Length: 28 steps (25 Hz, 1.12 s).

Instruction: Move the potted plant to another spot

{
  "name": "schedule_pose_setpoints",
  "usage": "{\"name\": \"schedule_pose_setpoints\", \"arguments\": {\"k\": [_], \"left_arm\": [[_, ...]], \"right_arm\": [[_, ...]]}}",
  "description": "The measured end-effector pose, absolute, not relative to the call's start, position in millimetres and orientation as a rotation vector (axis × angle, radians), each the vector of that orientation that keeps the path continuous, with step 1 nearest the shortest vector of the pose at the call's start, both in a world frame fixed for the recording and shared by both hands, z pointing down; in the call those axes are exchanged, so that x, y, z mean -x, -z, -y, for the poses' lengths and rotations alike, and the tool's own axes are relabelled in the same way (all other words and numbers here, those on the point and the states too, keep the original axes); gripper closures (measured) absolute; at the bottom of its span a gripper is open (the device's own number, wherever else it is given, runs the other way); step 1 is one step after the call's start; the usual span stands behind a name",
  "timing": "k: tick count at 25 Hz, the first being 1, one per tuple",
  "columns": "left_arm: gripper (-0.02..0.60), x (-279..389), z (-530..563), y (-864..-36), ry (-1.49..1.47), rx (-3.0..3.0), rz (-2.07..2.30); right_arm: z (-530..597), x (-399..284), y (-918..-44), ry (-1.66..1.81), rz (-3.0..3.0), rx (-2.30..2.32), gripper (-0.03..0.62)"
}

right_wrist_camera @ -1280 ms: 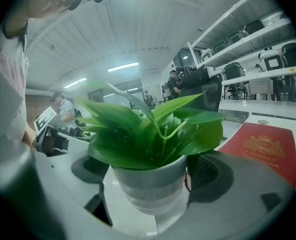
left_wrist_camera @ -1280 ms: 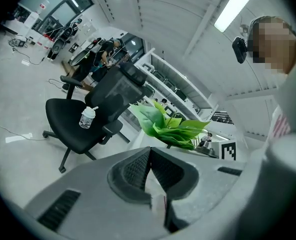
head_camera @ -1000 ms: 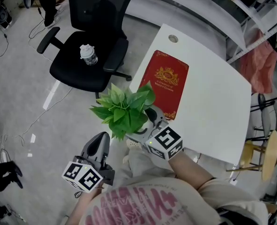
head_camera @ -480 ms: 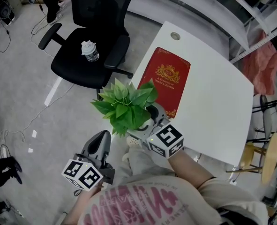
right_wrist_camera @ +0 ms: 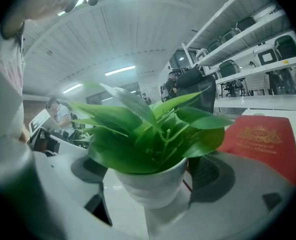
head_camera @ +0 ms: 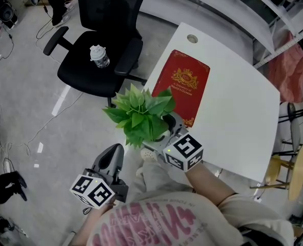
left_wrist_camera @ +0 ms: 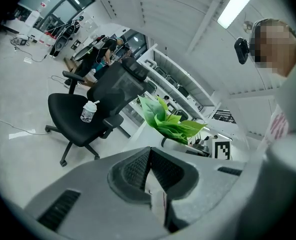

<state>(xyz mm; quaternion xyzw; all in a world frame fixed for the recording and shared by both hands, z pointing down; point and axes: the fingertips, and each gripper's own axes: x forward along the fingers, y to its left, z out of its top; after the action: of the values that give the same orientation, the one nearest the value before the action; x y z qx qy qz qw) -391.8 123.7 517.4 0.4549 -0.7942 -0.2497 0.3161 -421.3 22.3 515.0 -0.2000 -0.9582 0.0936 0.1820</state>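
Right gripper view first: the potted plant point(right_wrist_camera: 154, 183) sits square between my jaws, its white pot pinched from both sides, leaves fanning up over it. So the right gripper point(head_camera: 166, 132) is part-way open, just pot-width, and clamped on it. I can't tell from any view if the pot's base is touching the white table point(head_camera: 234, 118) or hanging clear of it

In the head view the plant is at the table's near-left edge, roughly 7 o'clock from the red folder point(head_camera: 183, 87), just beside its lower corner, with most of the leaves sticking out over the floor

My left gripper point(head_camera: 112, 157) is at about 7 o'clock from the plant, well apart from it. Its own view shows the jaws pressed together with nothing between them, so it's basically along for the ride

Further out, at around 10 o'clock from the plant, there's a black office chair point(head_camera: 97, 61) with a plastic bottle point(head_camera: 99, 56) lying on the seat

Progress-wise, I'd say the grab is done and the move itself is what's left. It needs a new spot, and the open stretch of table at about 2 o'clock from the plant looks like the obvious candidate. Then set it down upright and let go
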Motion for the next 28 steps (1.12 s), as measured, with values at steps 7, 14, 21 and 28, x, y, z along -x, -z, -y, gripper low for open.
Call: {"name": "schedule_pose_setpoints", "arguments": {"k": [7, 14, 21, 28], "left_arm": [[0.578, 394, -124, -525, 0.663, -1.156, 2.085], [0.578, 395, -124, -527, 0.671, -1.136, 2.072], [0.578, 395, -120, -529, 0.676, -1.134, 2.054], [0.578, 391, -119, -531, 0.675, -1.142, 2.048]], "right_arm": [[-23, 422, -515, -0.242, 2.708, 0.588, 0.095], [-23, 423, -516, -0.204, 2.703, 0.609, 0.096], [-23, 424, -518, -0.183, 2.696, 0.614, 0.097], [-24, 421, -519, -0.195, 2.701, 0.615, 0.097]]}}
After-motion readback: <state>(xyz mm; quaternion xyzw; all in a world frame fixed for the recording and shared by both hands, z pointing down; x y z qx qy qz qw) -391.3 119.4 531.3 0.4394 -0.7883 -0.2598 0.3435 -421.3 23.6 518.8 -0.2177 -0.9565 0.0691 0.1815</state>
